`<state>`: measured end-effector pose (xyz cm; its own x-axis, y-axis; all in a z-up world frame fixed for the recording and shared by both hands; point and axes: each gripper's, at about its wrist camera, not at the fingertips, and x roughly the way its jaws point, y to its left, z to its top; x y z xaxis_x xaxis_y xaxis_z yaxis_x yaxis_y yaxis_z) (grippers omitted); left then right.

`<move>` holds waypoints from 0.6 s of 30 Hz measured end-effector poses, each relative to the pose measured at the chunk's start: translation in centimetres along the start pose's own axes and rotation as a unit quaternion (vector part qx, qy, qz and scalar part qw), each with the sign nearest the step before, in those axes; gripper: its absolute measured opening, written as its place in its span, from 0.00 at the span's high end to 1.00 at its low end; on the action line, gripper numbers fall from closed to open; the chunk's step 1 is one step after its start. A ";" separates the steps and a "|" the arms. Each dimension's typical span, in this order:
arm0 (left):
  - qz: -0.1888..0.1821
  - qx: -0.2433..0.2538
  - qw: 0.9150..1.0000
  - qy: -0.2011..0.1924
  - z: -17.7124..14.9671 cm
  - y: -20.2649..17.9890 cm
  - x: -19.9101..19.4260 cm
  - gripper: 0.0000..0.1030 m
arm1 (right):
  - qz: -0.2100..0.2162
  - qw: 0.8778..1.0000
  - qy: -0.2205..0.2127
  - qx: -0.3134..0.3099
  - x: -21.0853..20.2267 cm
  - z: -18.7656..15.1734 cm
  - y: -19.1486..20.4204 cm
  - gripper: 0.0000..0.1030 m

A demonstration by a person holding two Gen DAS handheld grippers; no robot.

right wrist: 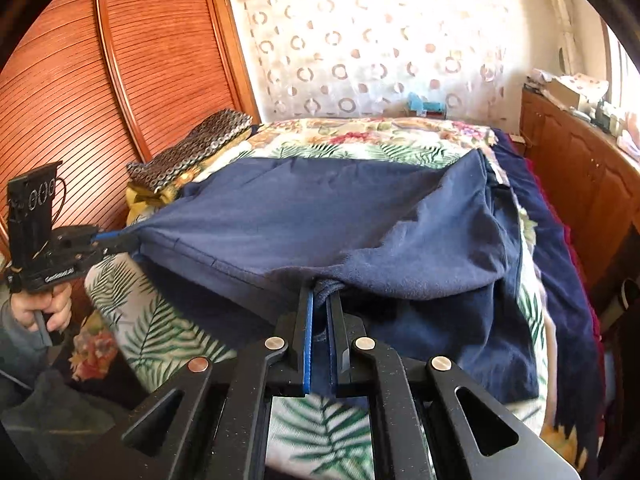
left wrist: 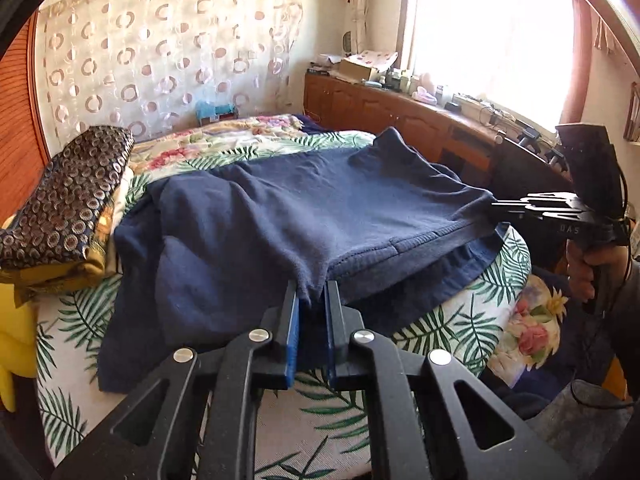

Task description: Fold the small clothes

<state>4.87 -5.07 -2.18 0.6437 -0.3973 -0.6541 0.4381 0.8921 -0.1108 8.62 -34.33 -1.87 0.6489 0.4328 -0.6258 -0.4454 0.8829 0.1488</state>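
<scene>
**A:** How do I do this fold well?

**B:** I'd carry both corners level and at the same pace, hem taut between them, and lay it square on the far half. The shirt (left wrist: pixel 280 208) lies on the bed (left wrist: pixel 492 280), its near edge lifted.

**A:** And the fingers?

**B:** My left gripper (left wrist: pixel 312 300) is nearly closed, pinching 1 hem corner. My right gripper (right wrist: pixel 322 300) is closed to a narrow gap, bunched cloth clamped between its 2 fingers (right wrist: pixel 307 332).
</scene>
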 end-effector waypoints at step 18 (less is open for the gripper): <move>0.074 -0.077 0.994 -0.031 -0.4 7.3 -0.5 0.24 | -0.169 0.984 0.013 0.054 5.3 3.5 -10.2 0.55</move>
<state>7.45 1.74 -2.95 0.7336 -0.2685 -0.6243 0.2387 0.9619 -0.1331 18.76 -40.39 -4.09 0.7315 0.1076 -0.6733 -0.1386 0.9903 0.0078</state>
